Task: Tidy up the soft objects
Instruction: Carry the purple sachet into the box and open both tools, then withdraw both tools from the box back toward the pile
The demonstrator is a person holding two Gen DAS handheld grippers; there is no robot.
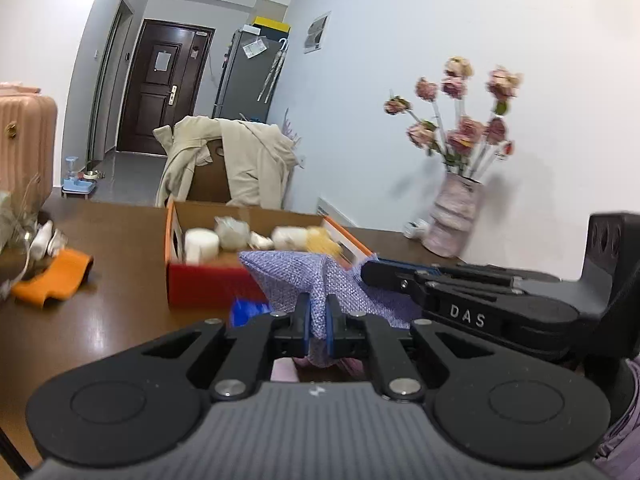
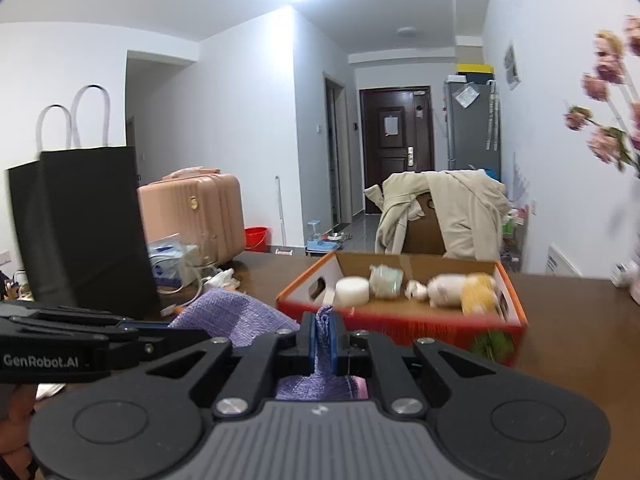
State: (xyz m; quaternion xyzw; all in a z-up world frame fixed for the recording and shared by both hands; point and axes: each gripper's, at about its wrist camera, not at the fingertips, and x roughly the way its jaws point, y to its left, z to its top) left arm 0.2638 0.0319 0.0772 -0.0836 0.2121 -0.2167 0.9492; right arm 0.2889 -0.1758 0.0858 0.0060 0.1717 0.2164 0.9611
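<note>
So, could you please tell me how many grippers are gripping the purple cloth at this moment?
2. The left gripper has its jaws closed on a fold of the purple cloth; the right gripper pinches another fold of it. Both hold it in front of the open box.

The left gripper (image 1: 319,320) is clamped on the purple cloth (image 1: 320,280). The right gripper (image 2: 323,340) pinches the same cloth, close beside the left.

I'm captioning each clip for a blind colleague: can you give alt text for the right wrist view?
The right gripper is shut on a fold of purple knitted cloth, which the left gripper also holds. Beyond, on a brown table, sits an open orange box of soft items, with a black paper bag at left.
</note>
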